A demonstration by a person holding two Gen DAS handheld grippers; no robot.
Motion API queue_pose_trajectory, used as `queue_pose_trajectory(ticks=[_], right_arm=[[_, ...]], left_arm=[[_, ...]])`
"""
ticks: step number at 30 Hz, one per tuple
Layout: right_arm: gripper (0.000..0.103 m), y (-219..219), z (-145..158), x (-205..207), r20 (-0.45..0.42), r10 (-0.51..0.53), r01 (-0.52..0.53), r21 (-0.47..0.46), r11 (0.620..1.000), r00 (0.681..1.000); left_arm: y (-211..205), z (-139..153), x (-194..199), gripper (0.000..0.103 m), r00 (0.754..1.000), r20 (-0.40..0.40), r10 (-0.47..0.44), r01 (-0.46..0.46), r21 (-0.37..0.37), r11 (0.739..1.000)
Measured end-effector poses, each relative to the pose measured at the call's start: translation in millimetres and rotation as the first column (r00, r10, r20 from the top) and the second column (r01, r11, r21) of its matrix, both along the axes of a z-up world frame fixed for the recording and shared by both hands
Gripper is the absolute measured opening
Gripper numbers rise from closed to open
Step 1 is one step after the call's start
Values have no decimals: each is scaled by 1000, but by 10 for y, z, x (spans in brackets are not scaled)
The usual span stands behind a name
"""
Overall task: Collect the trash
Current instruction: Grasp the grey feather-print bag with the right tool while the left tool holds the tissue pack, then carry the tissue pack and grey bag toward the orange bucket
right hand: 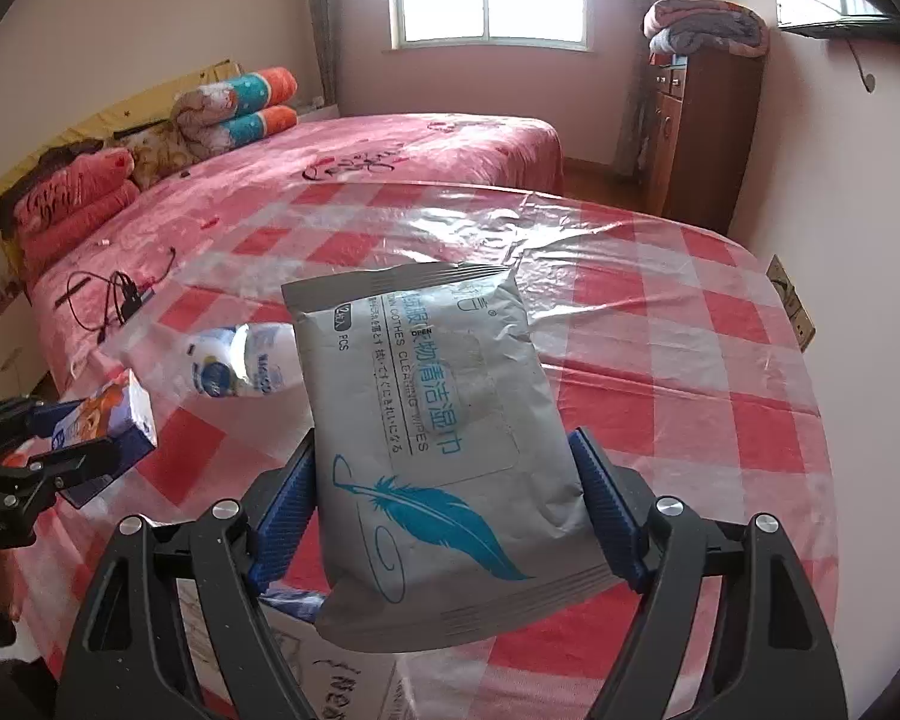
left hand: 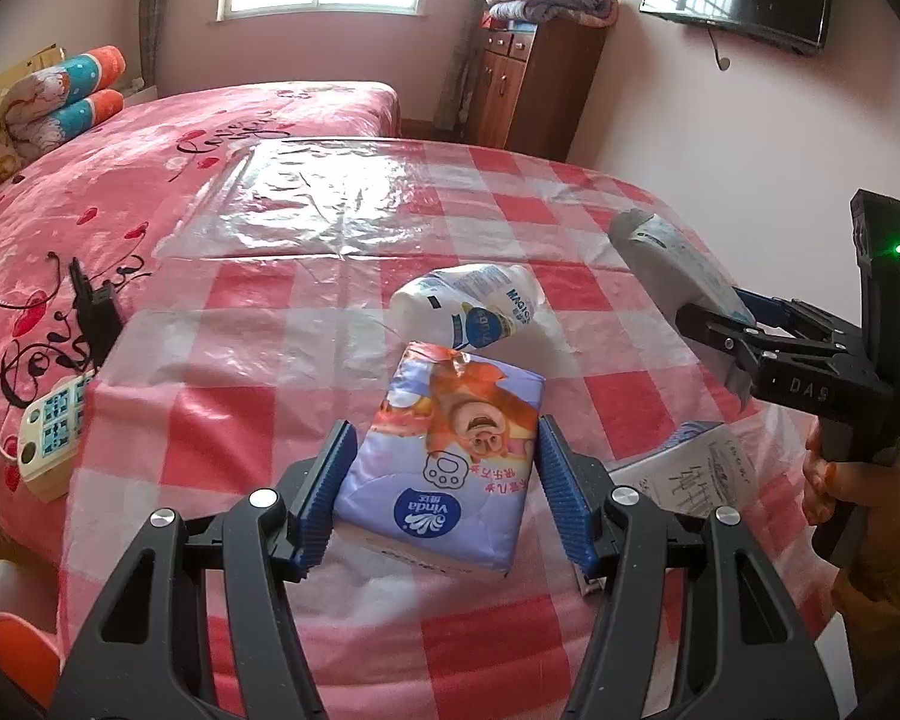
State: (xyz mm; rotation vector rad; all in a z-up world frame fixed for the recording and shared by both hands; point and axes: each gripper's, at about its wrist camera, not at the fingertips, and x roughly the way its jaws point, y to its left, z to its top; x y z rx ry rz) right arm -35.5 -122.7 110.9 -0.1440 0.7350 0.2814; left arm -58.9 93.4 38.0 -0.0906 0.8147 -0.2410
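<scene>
My left gripper point(left hand: 444, 450) is shut on a purple Vinda tissue pack point(left hand: 450, 462) with a cartoon bear, held just above the checked table point(left hand: 270, 312). It also shows in the right wrist view point(right hand: 105, 414). My right gripper point(right hand: 444, 456) is shut on a grey wet-wipes pack point(right hand: 438, 438) with a blue feather, lifted above the table; it shows at the right of the left wrist view point(left hand: 678, 264). A crumpled white and blue plastic bottle point(left hand: 474, 303) lies on the table beyond the tissue pack, also in the right wrist view point(right hand: 240, 369).
A white box with handwriting point(left hand: 690, 474) lies on the table near the right gripper. A pink bed point(left hand: 120, 168) stands left of the table with a remote point(left hand: 48, 438) and a black charger point(left hand: 93, 312). A wooden cabinet point(left hand: 528, 84) stands at the back wall.
</scene>
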Motion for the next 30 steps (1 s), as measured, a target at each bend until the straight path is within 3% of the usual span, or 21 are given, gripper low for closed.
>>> queue_pose_trajectory(ticks=[10, 21, 26, 30], right_arm=[[80, 64, 235, -230, 20, 0, -2, 91, 996, 1000], [80, 497, 249, -571, 15, 91, -92, 103, 990, 996], [80, 644, 154, -707, -8, 113, -112, 99, 989, 994], [80, 638, 94, -786, -26, 111, -108, 108, 988, 993]], left_arm=[[222, 95, -256, 62, 999, 19, 29, -29, -18, 999], [511, 82, -464, 56, 998, 4, 67, -67, -42, 997], [533, 66, -499, 56, 999, 8, 51, -50, -45, 998], [481, 39, -527, 57, 1000, -10, -15, 15, -19, 1000]])
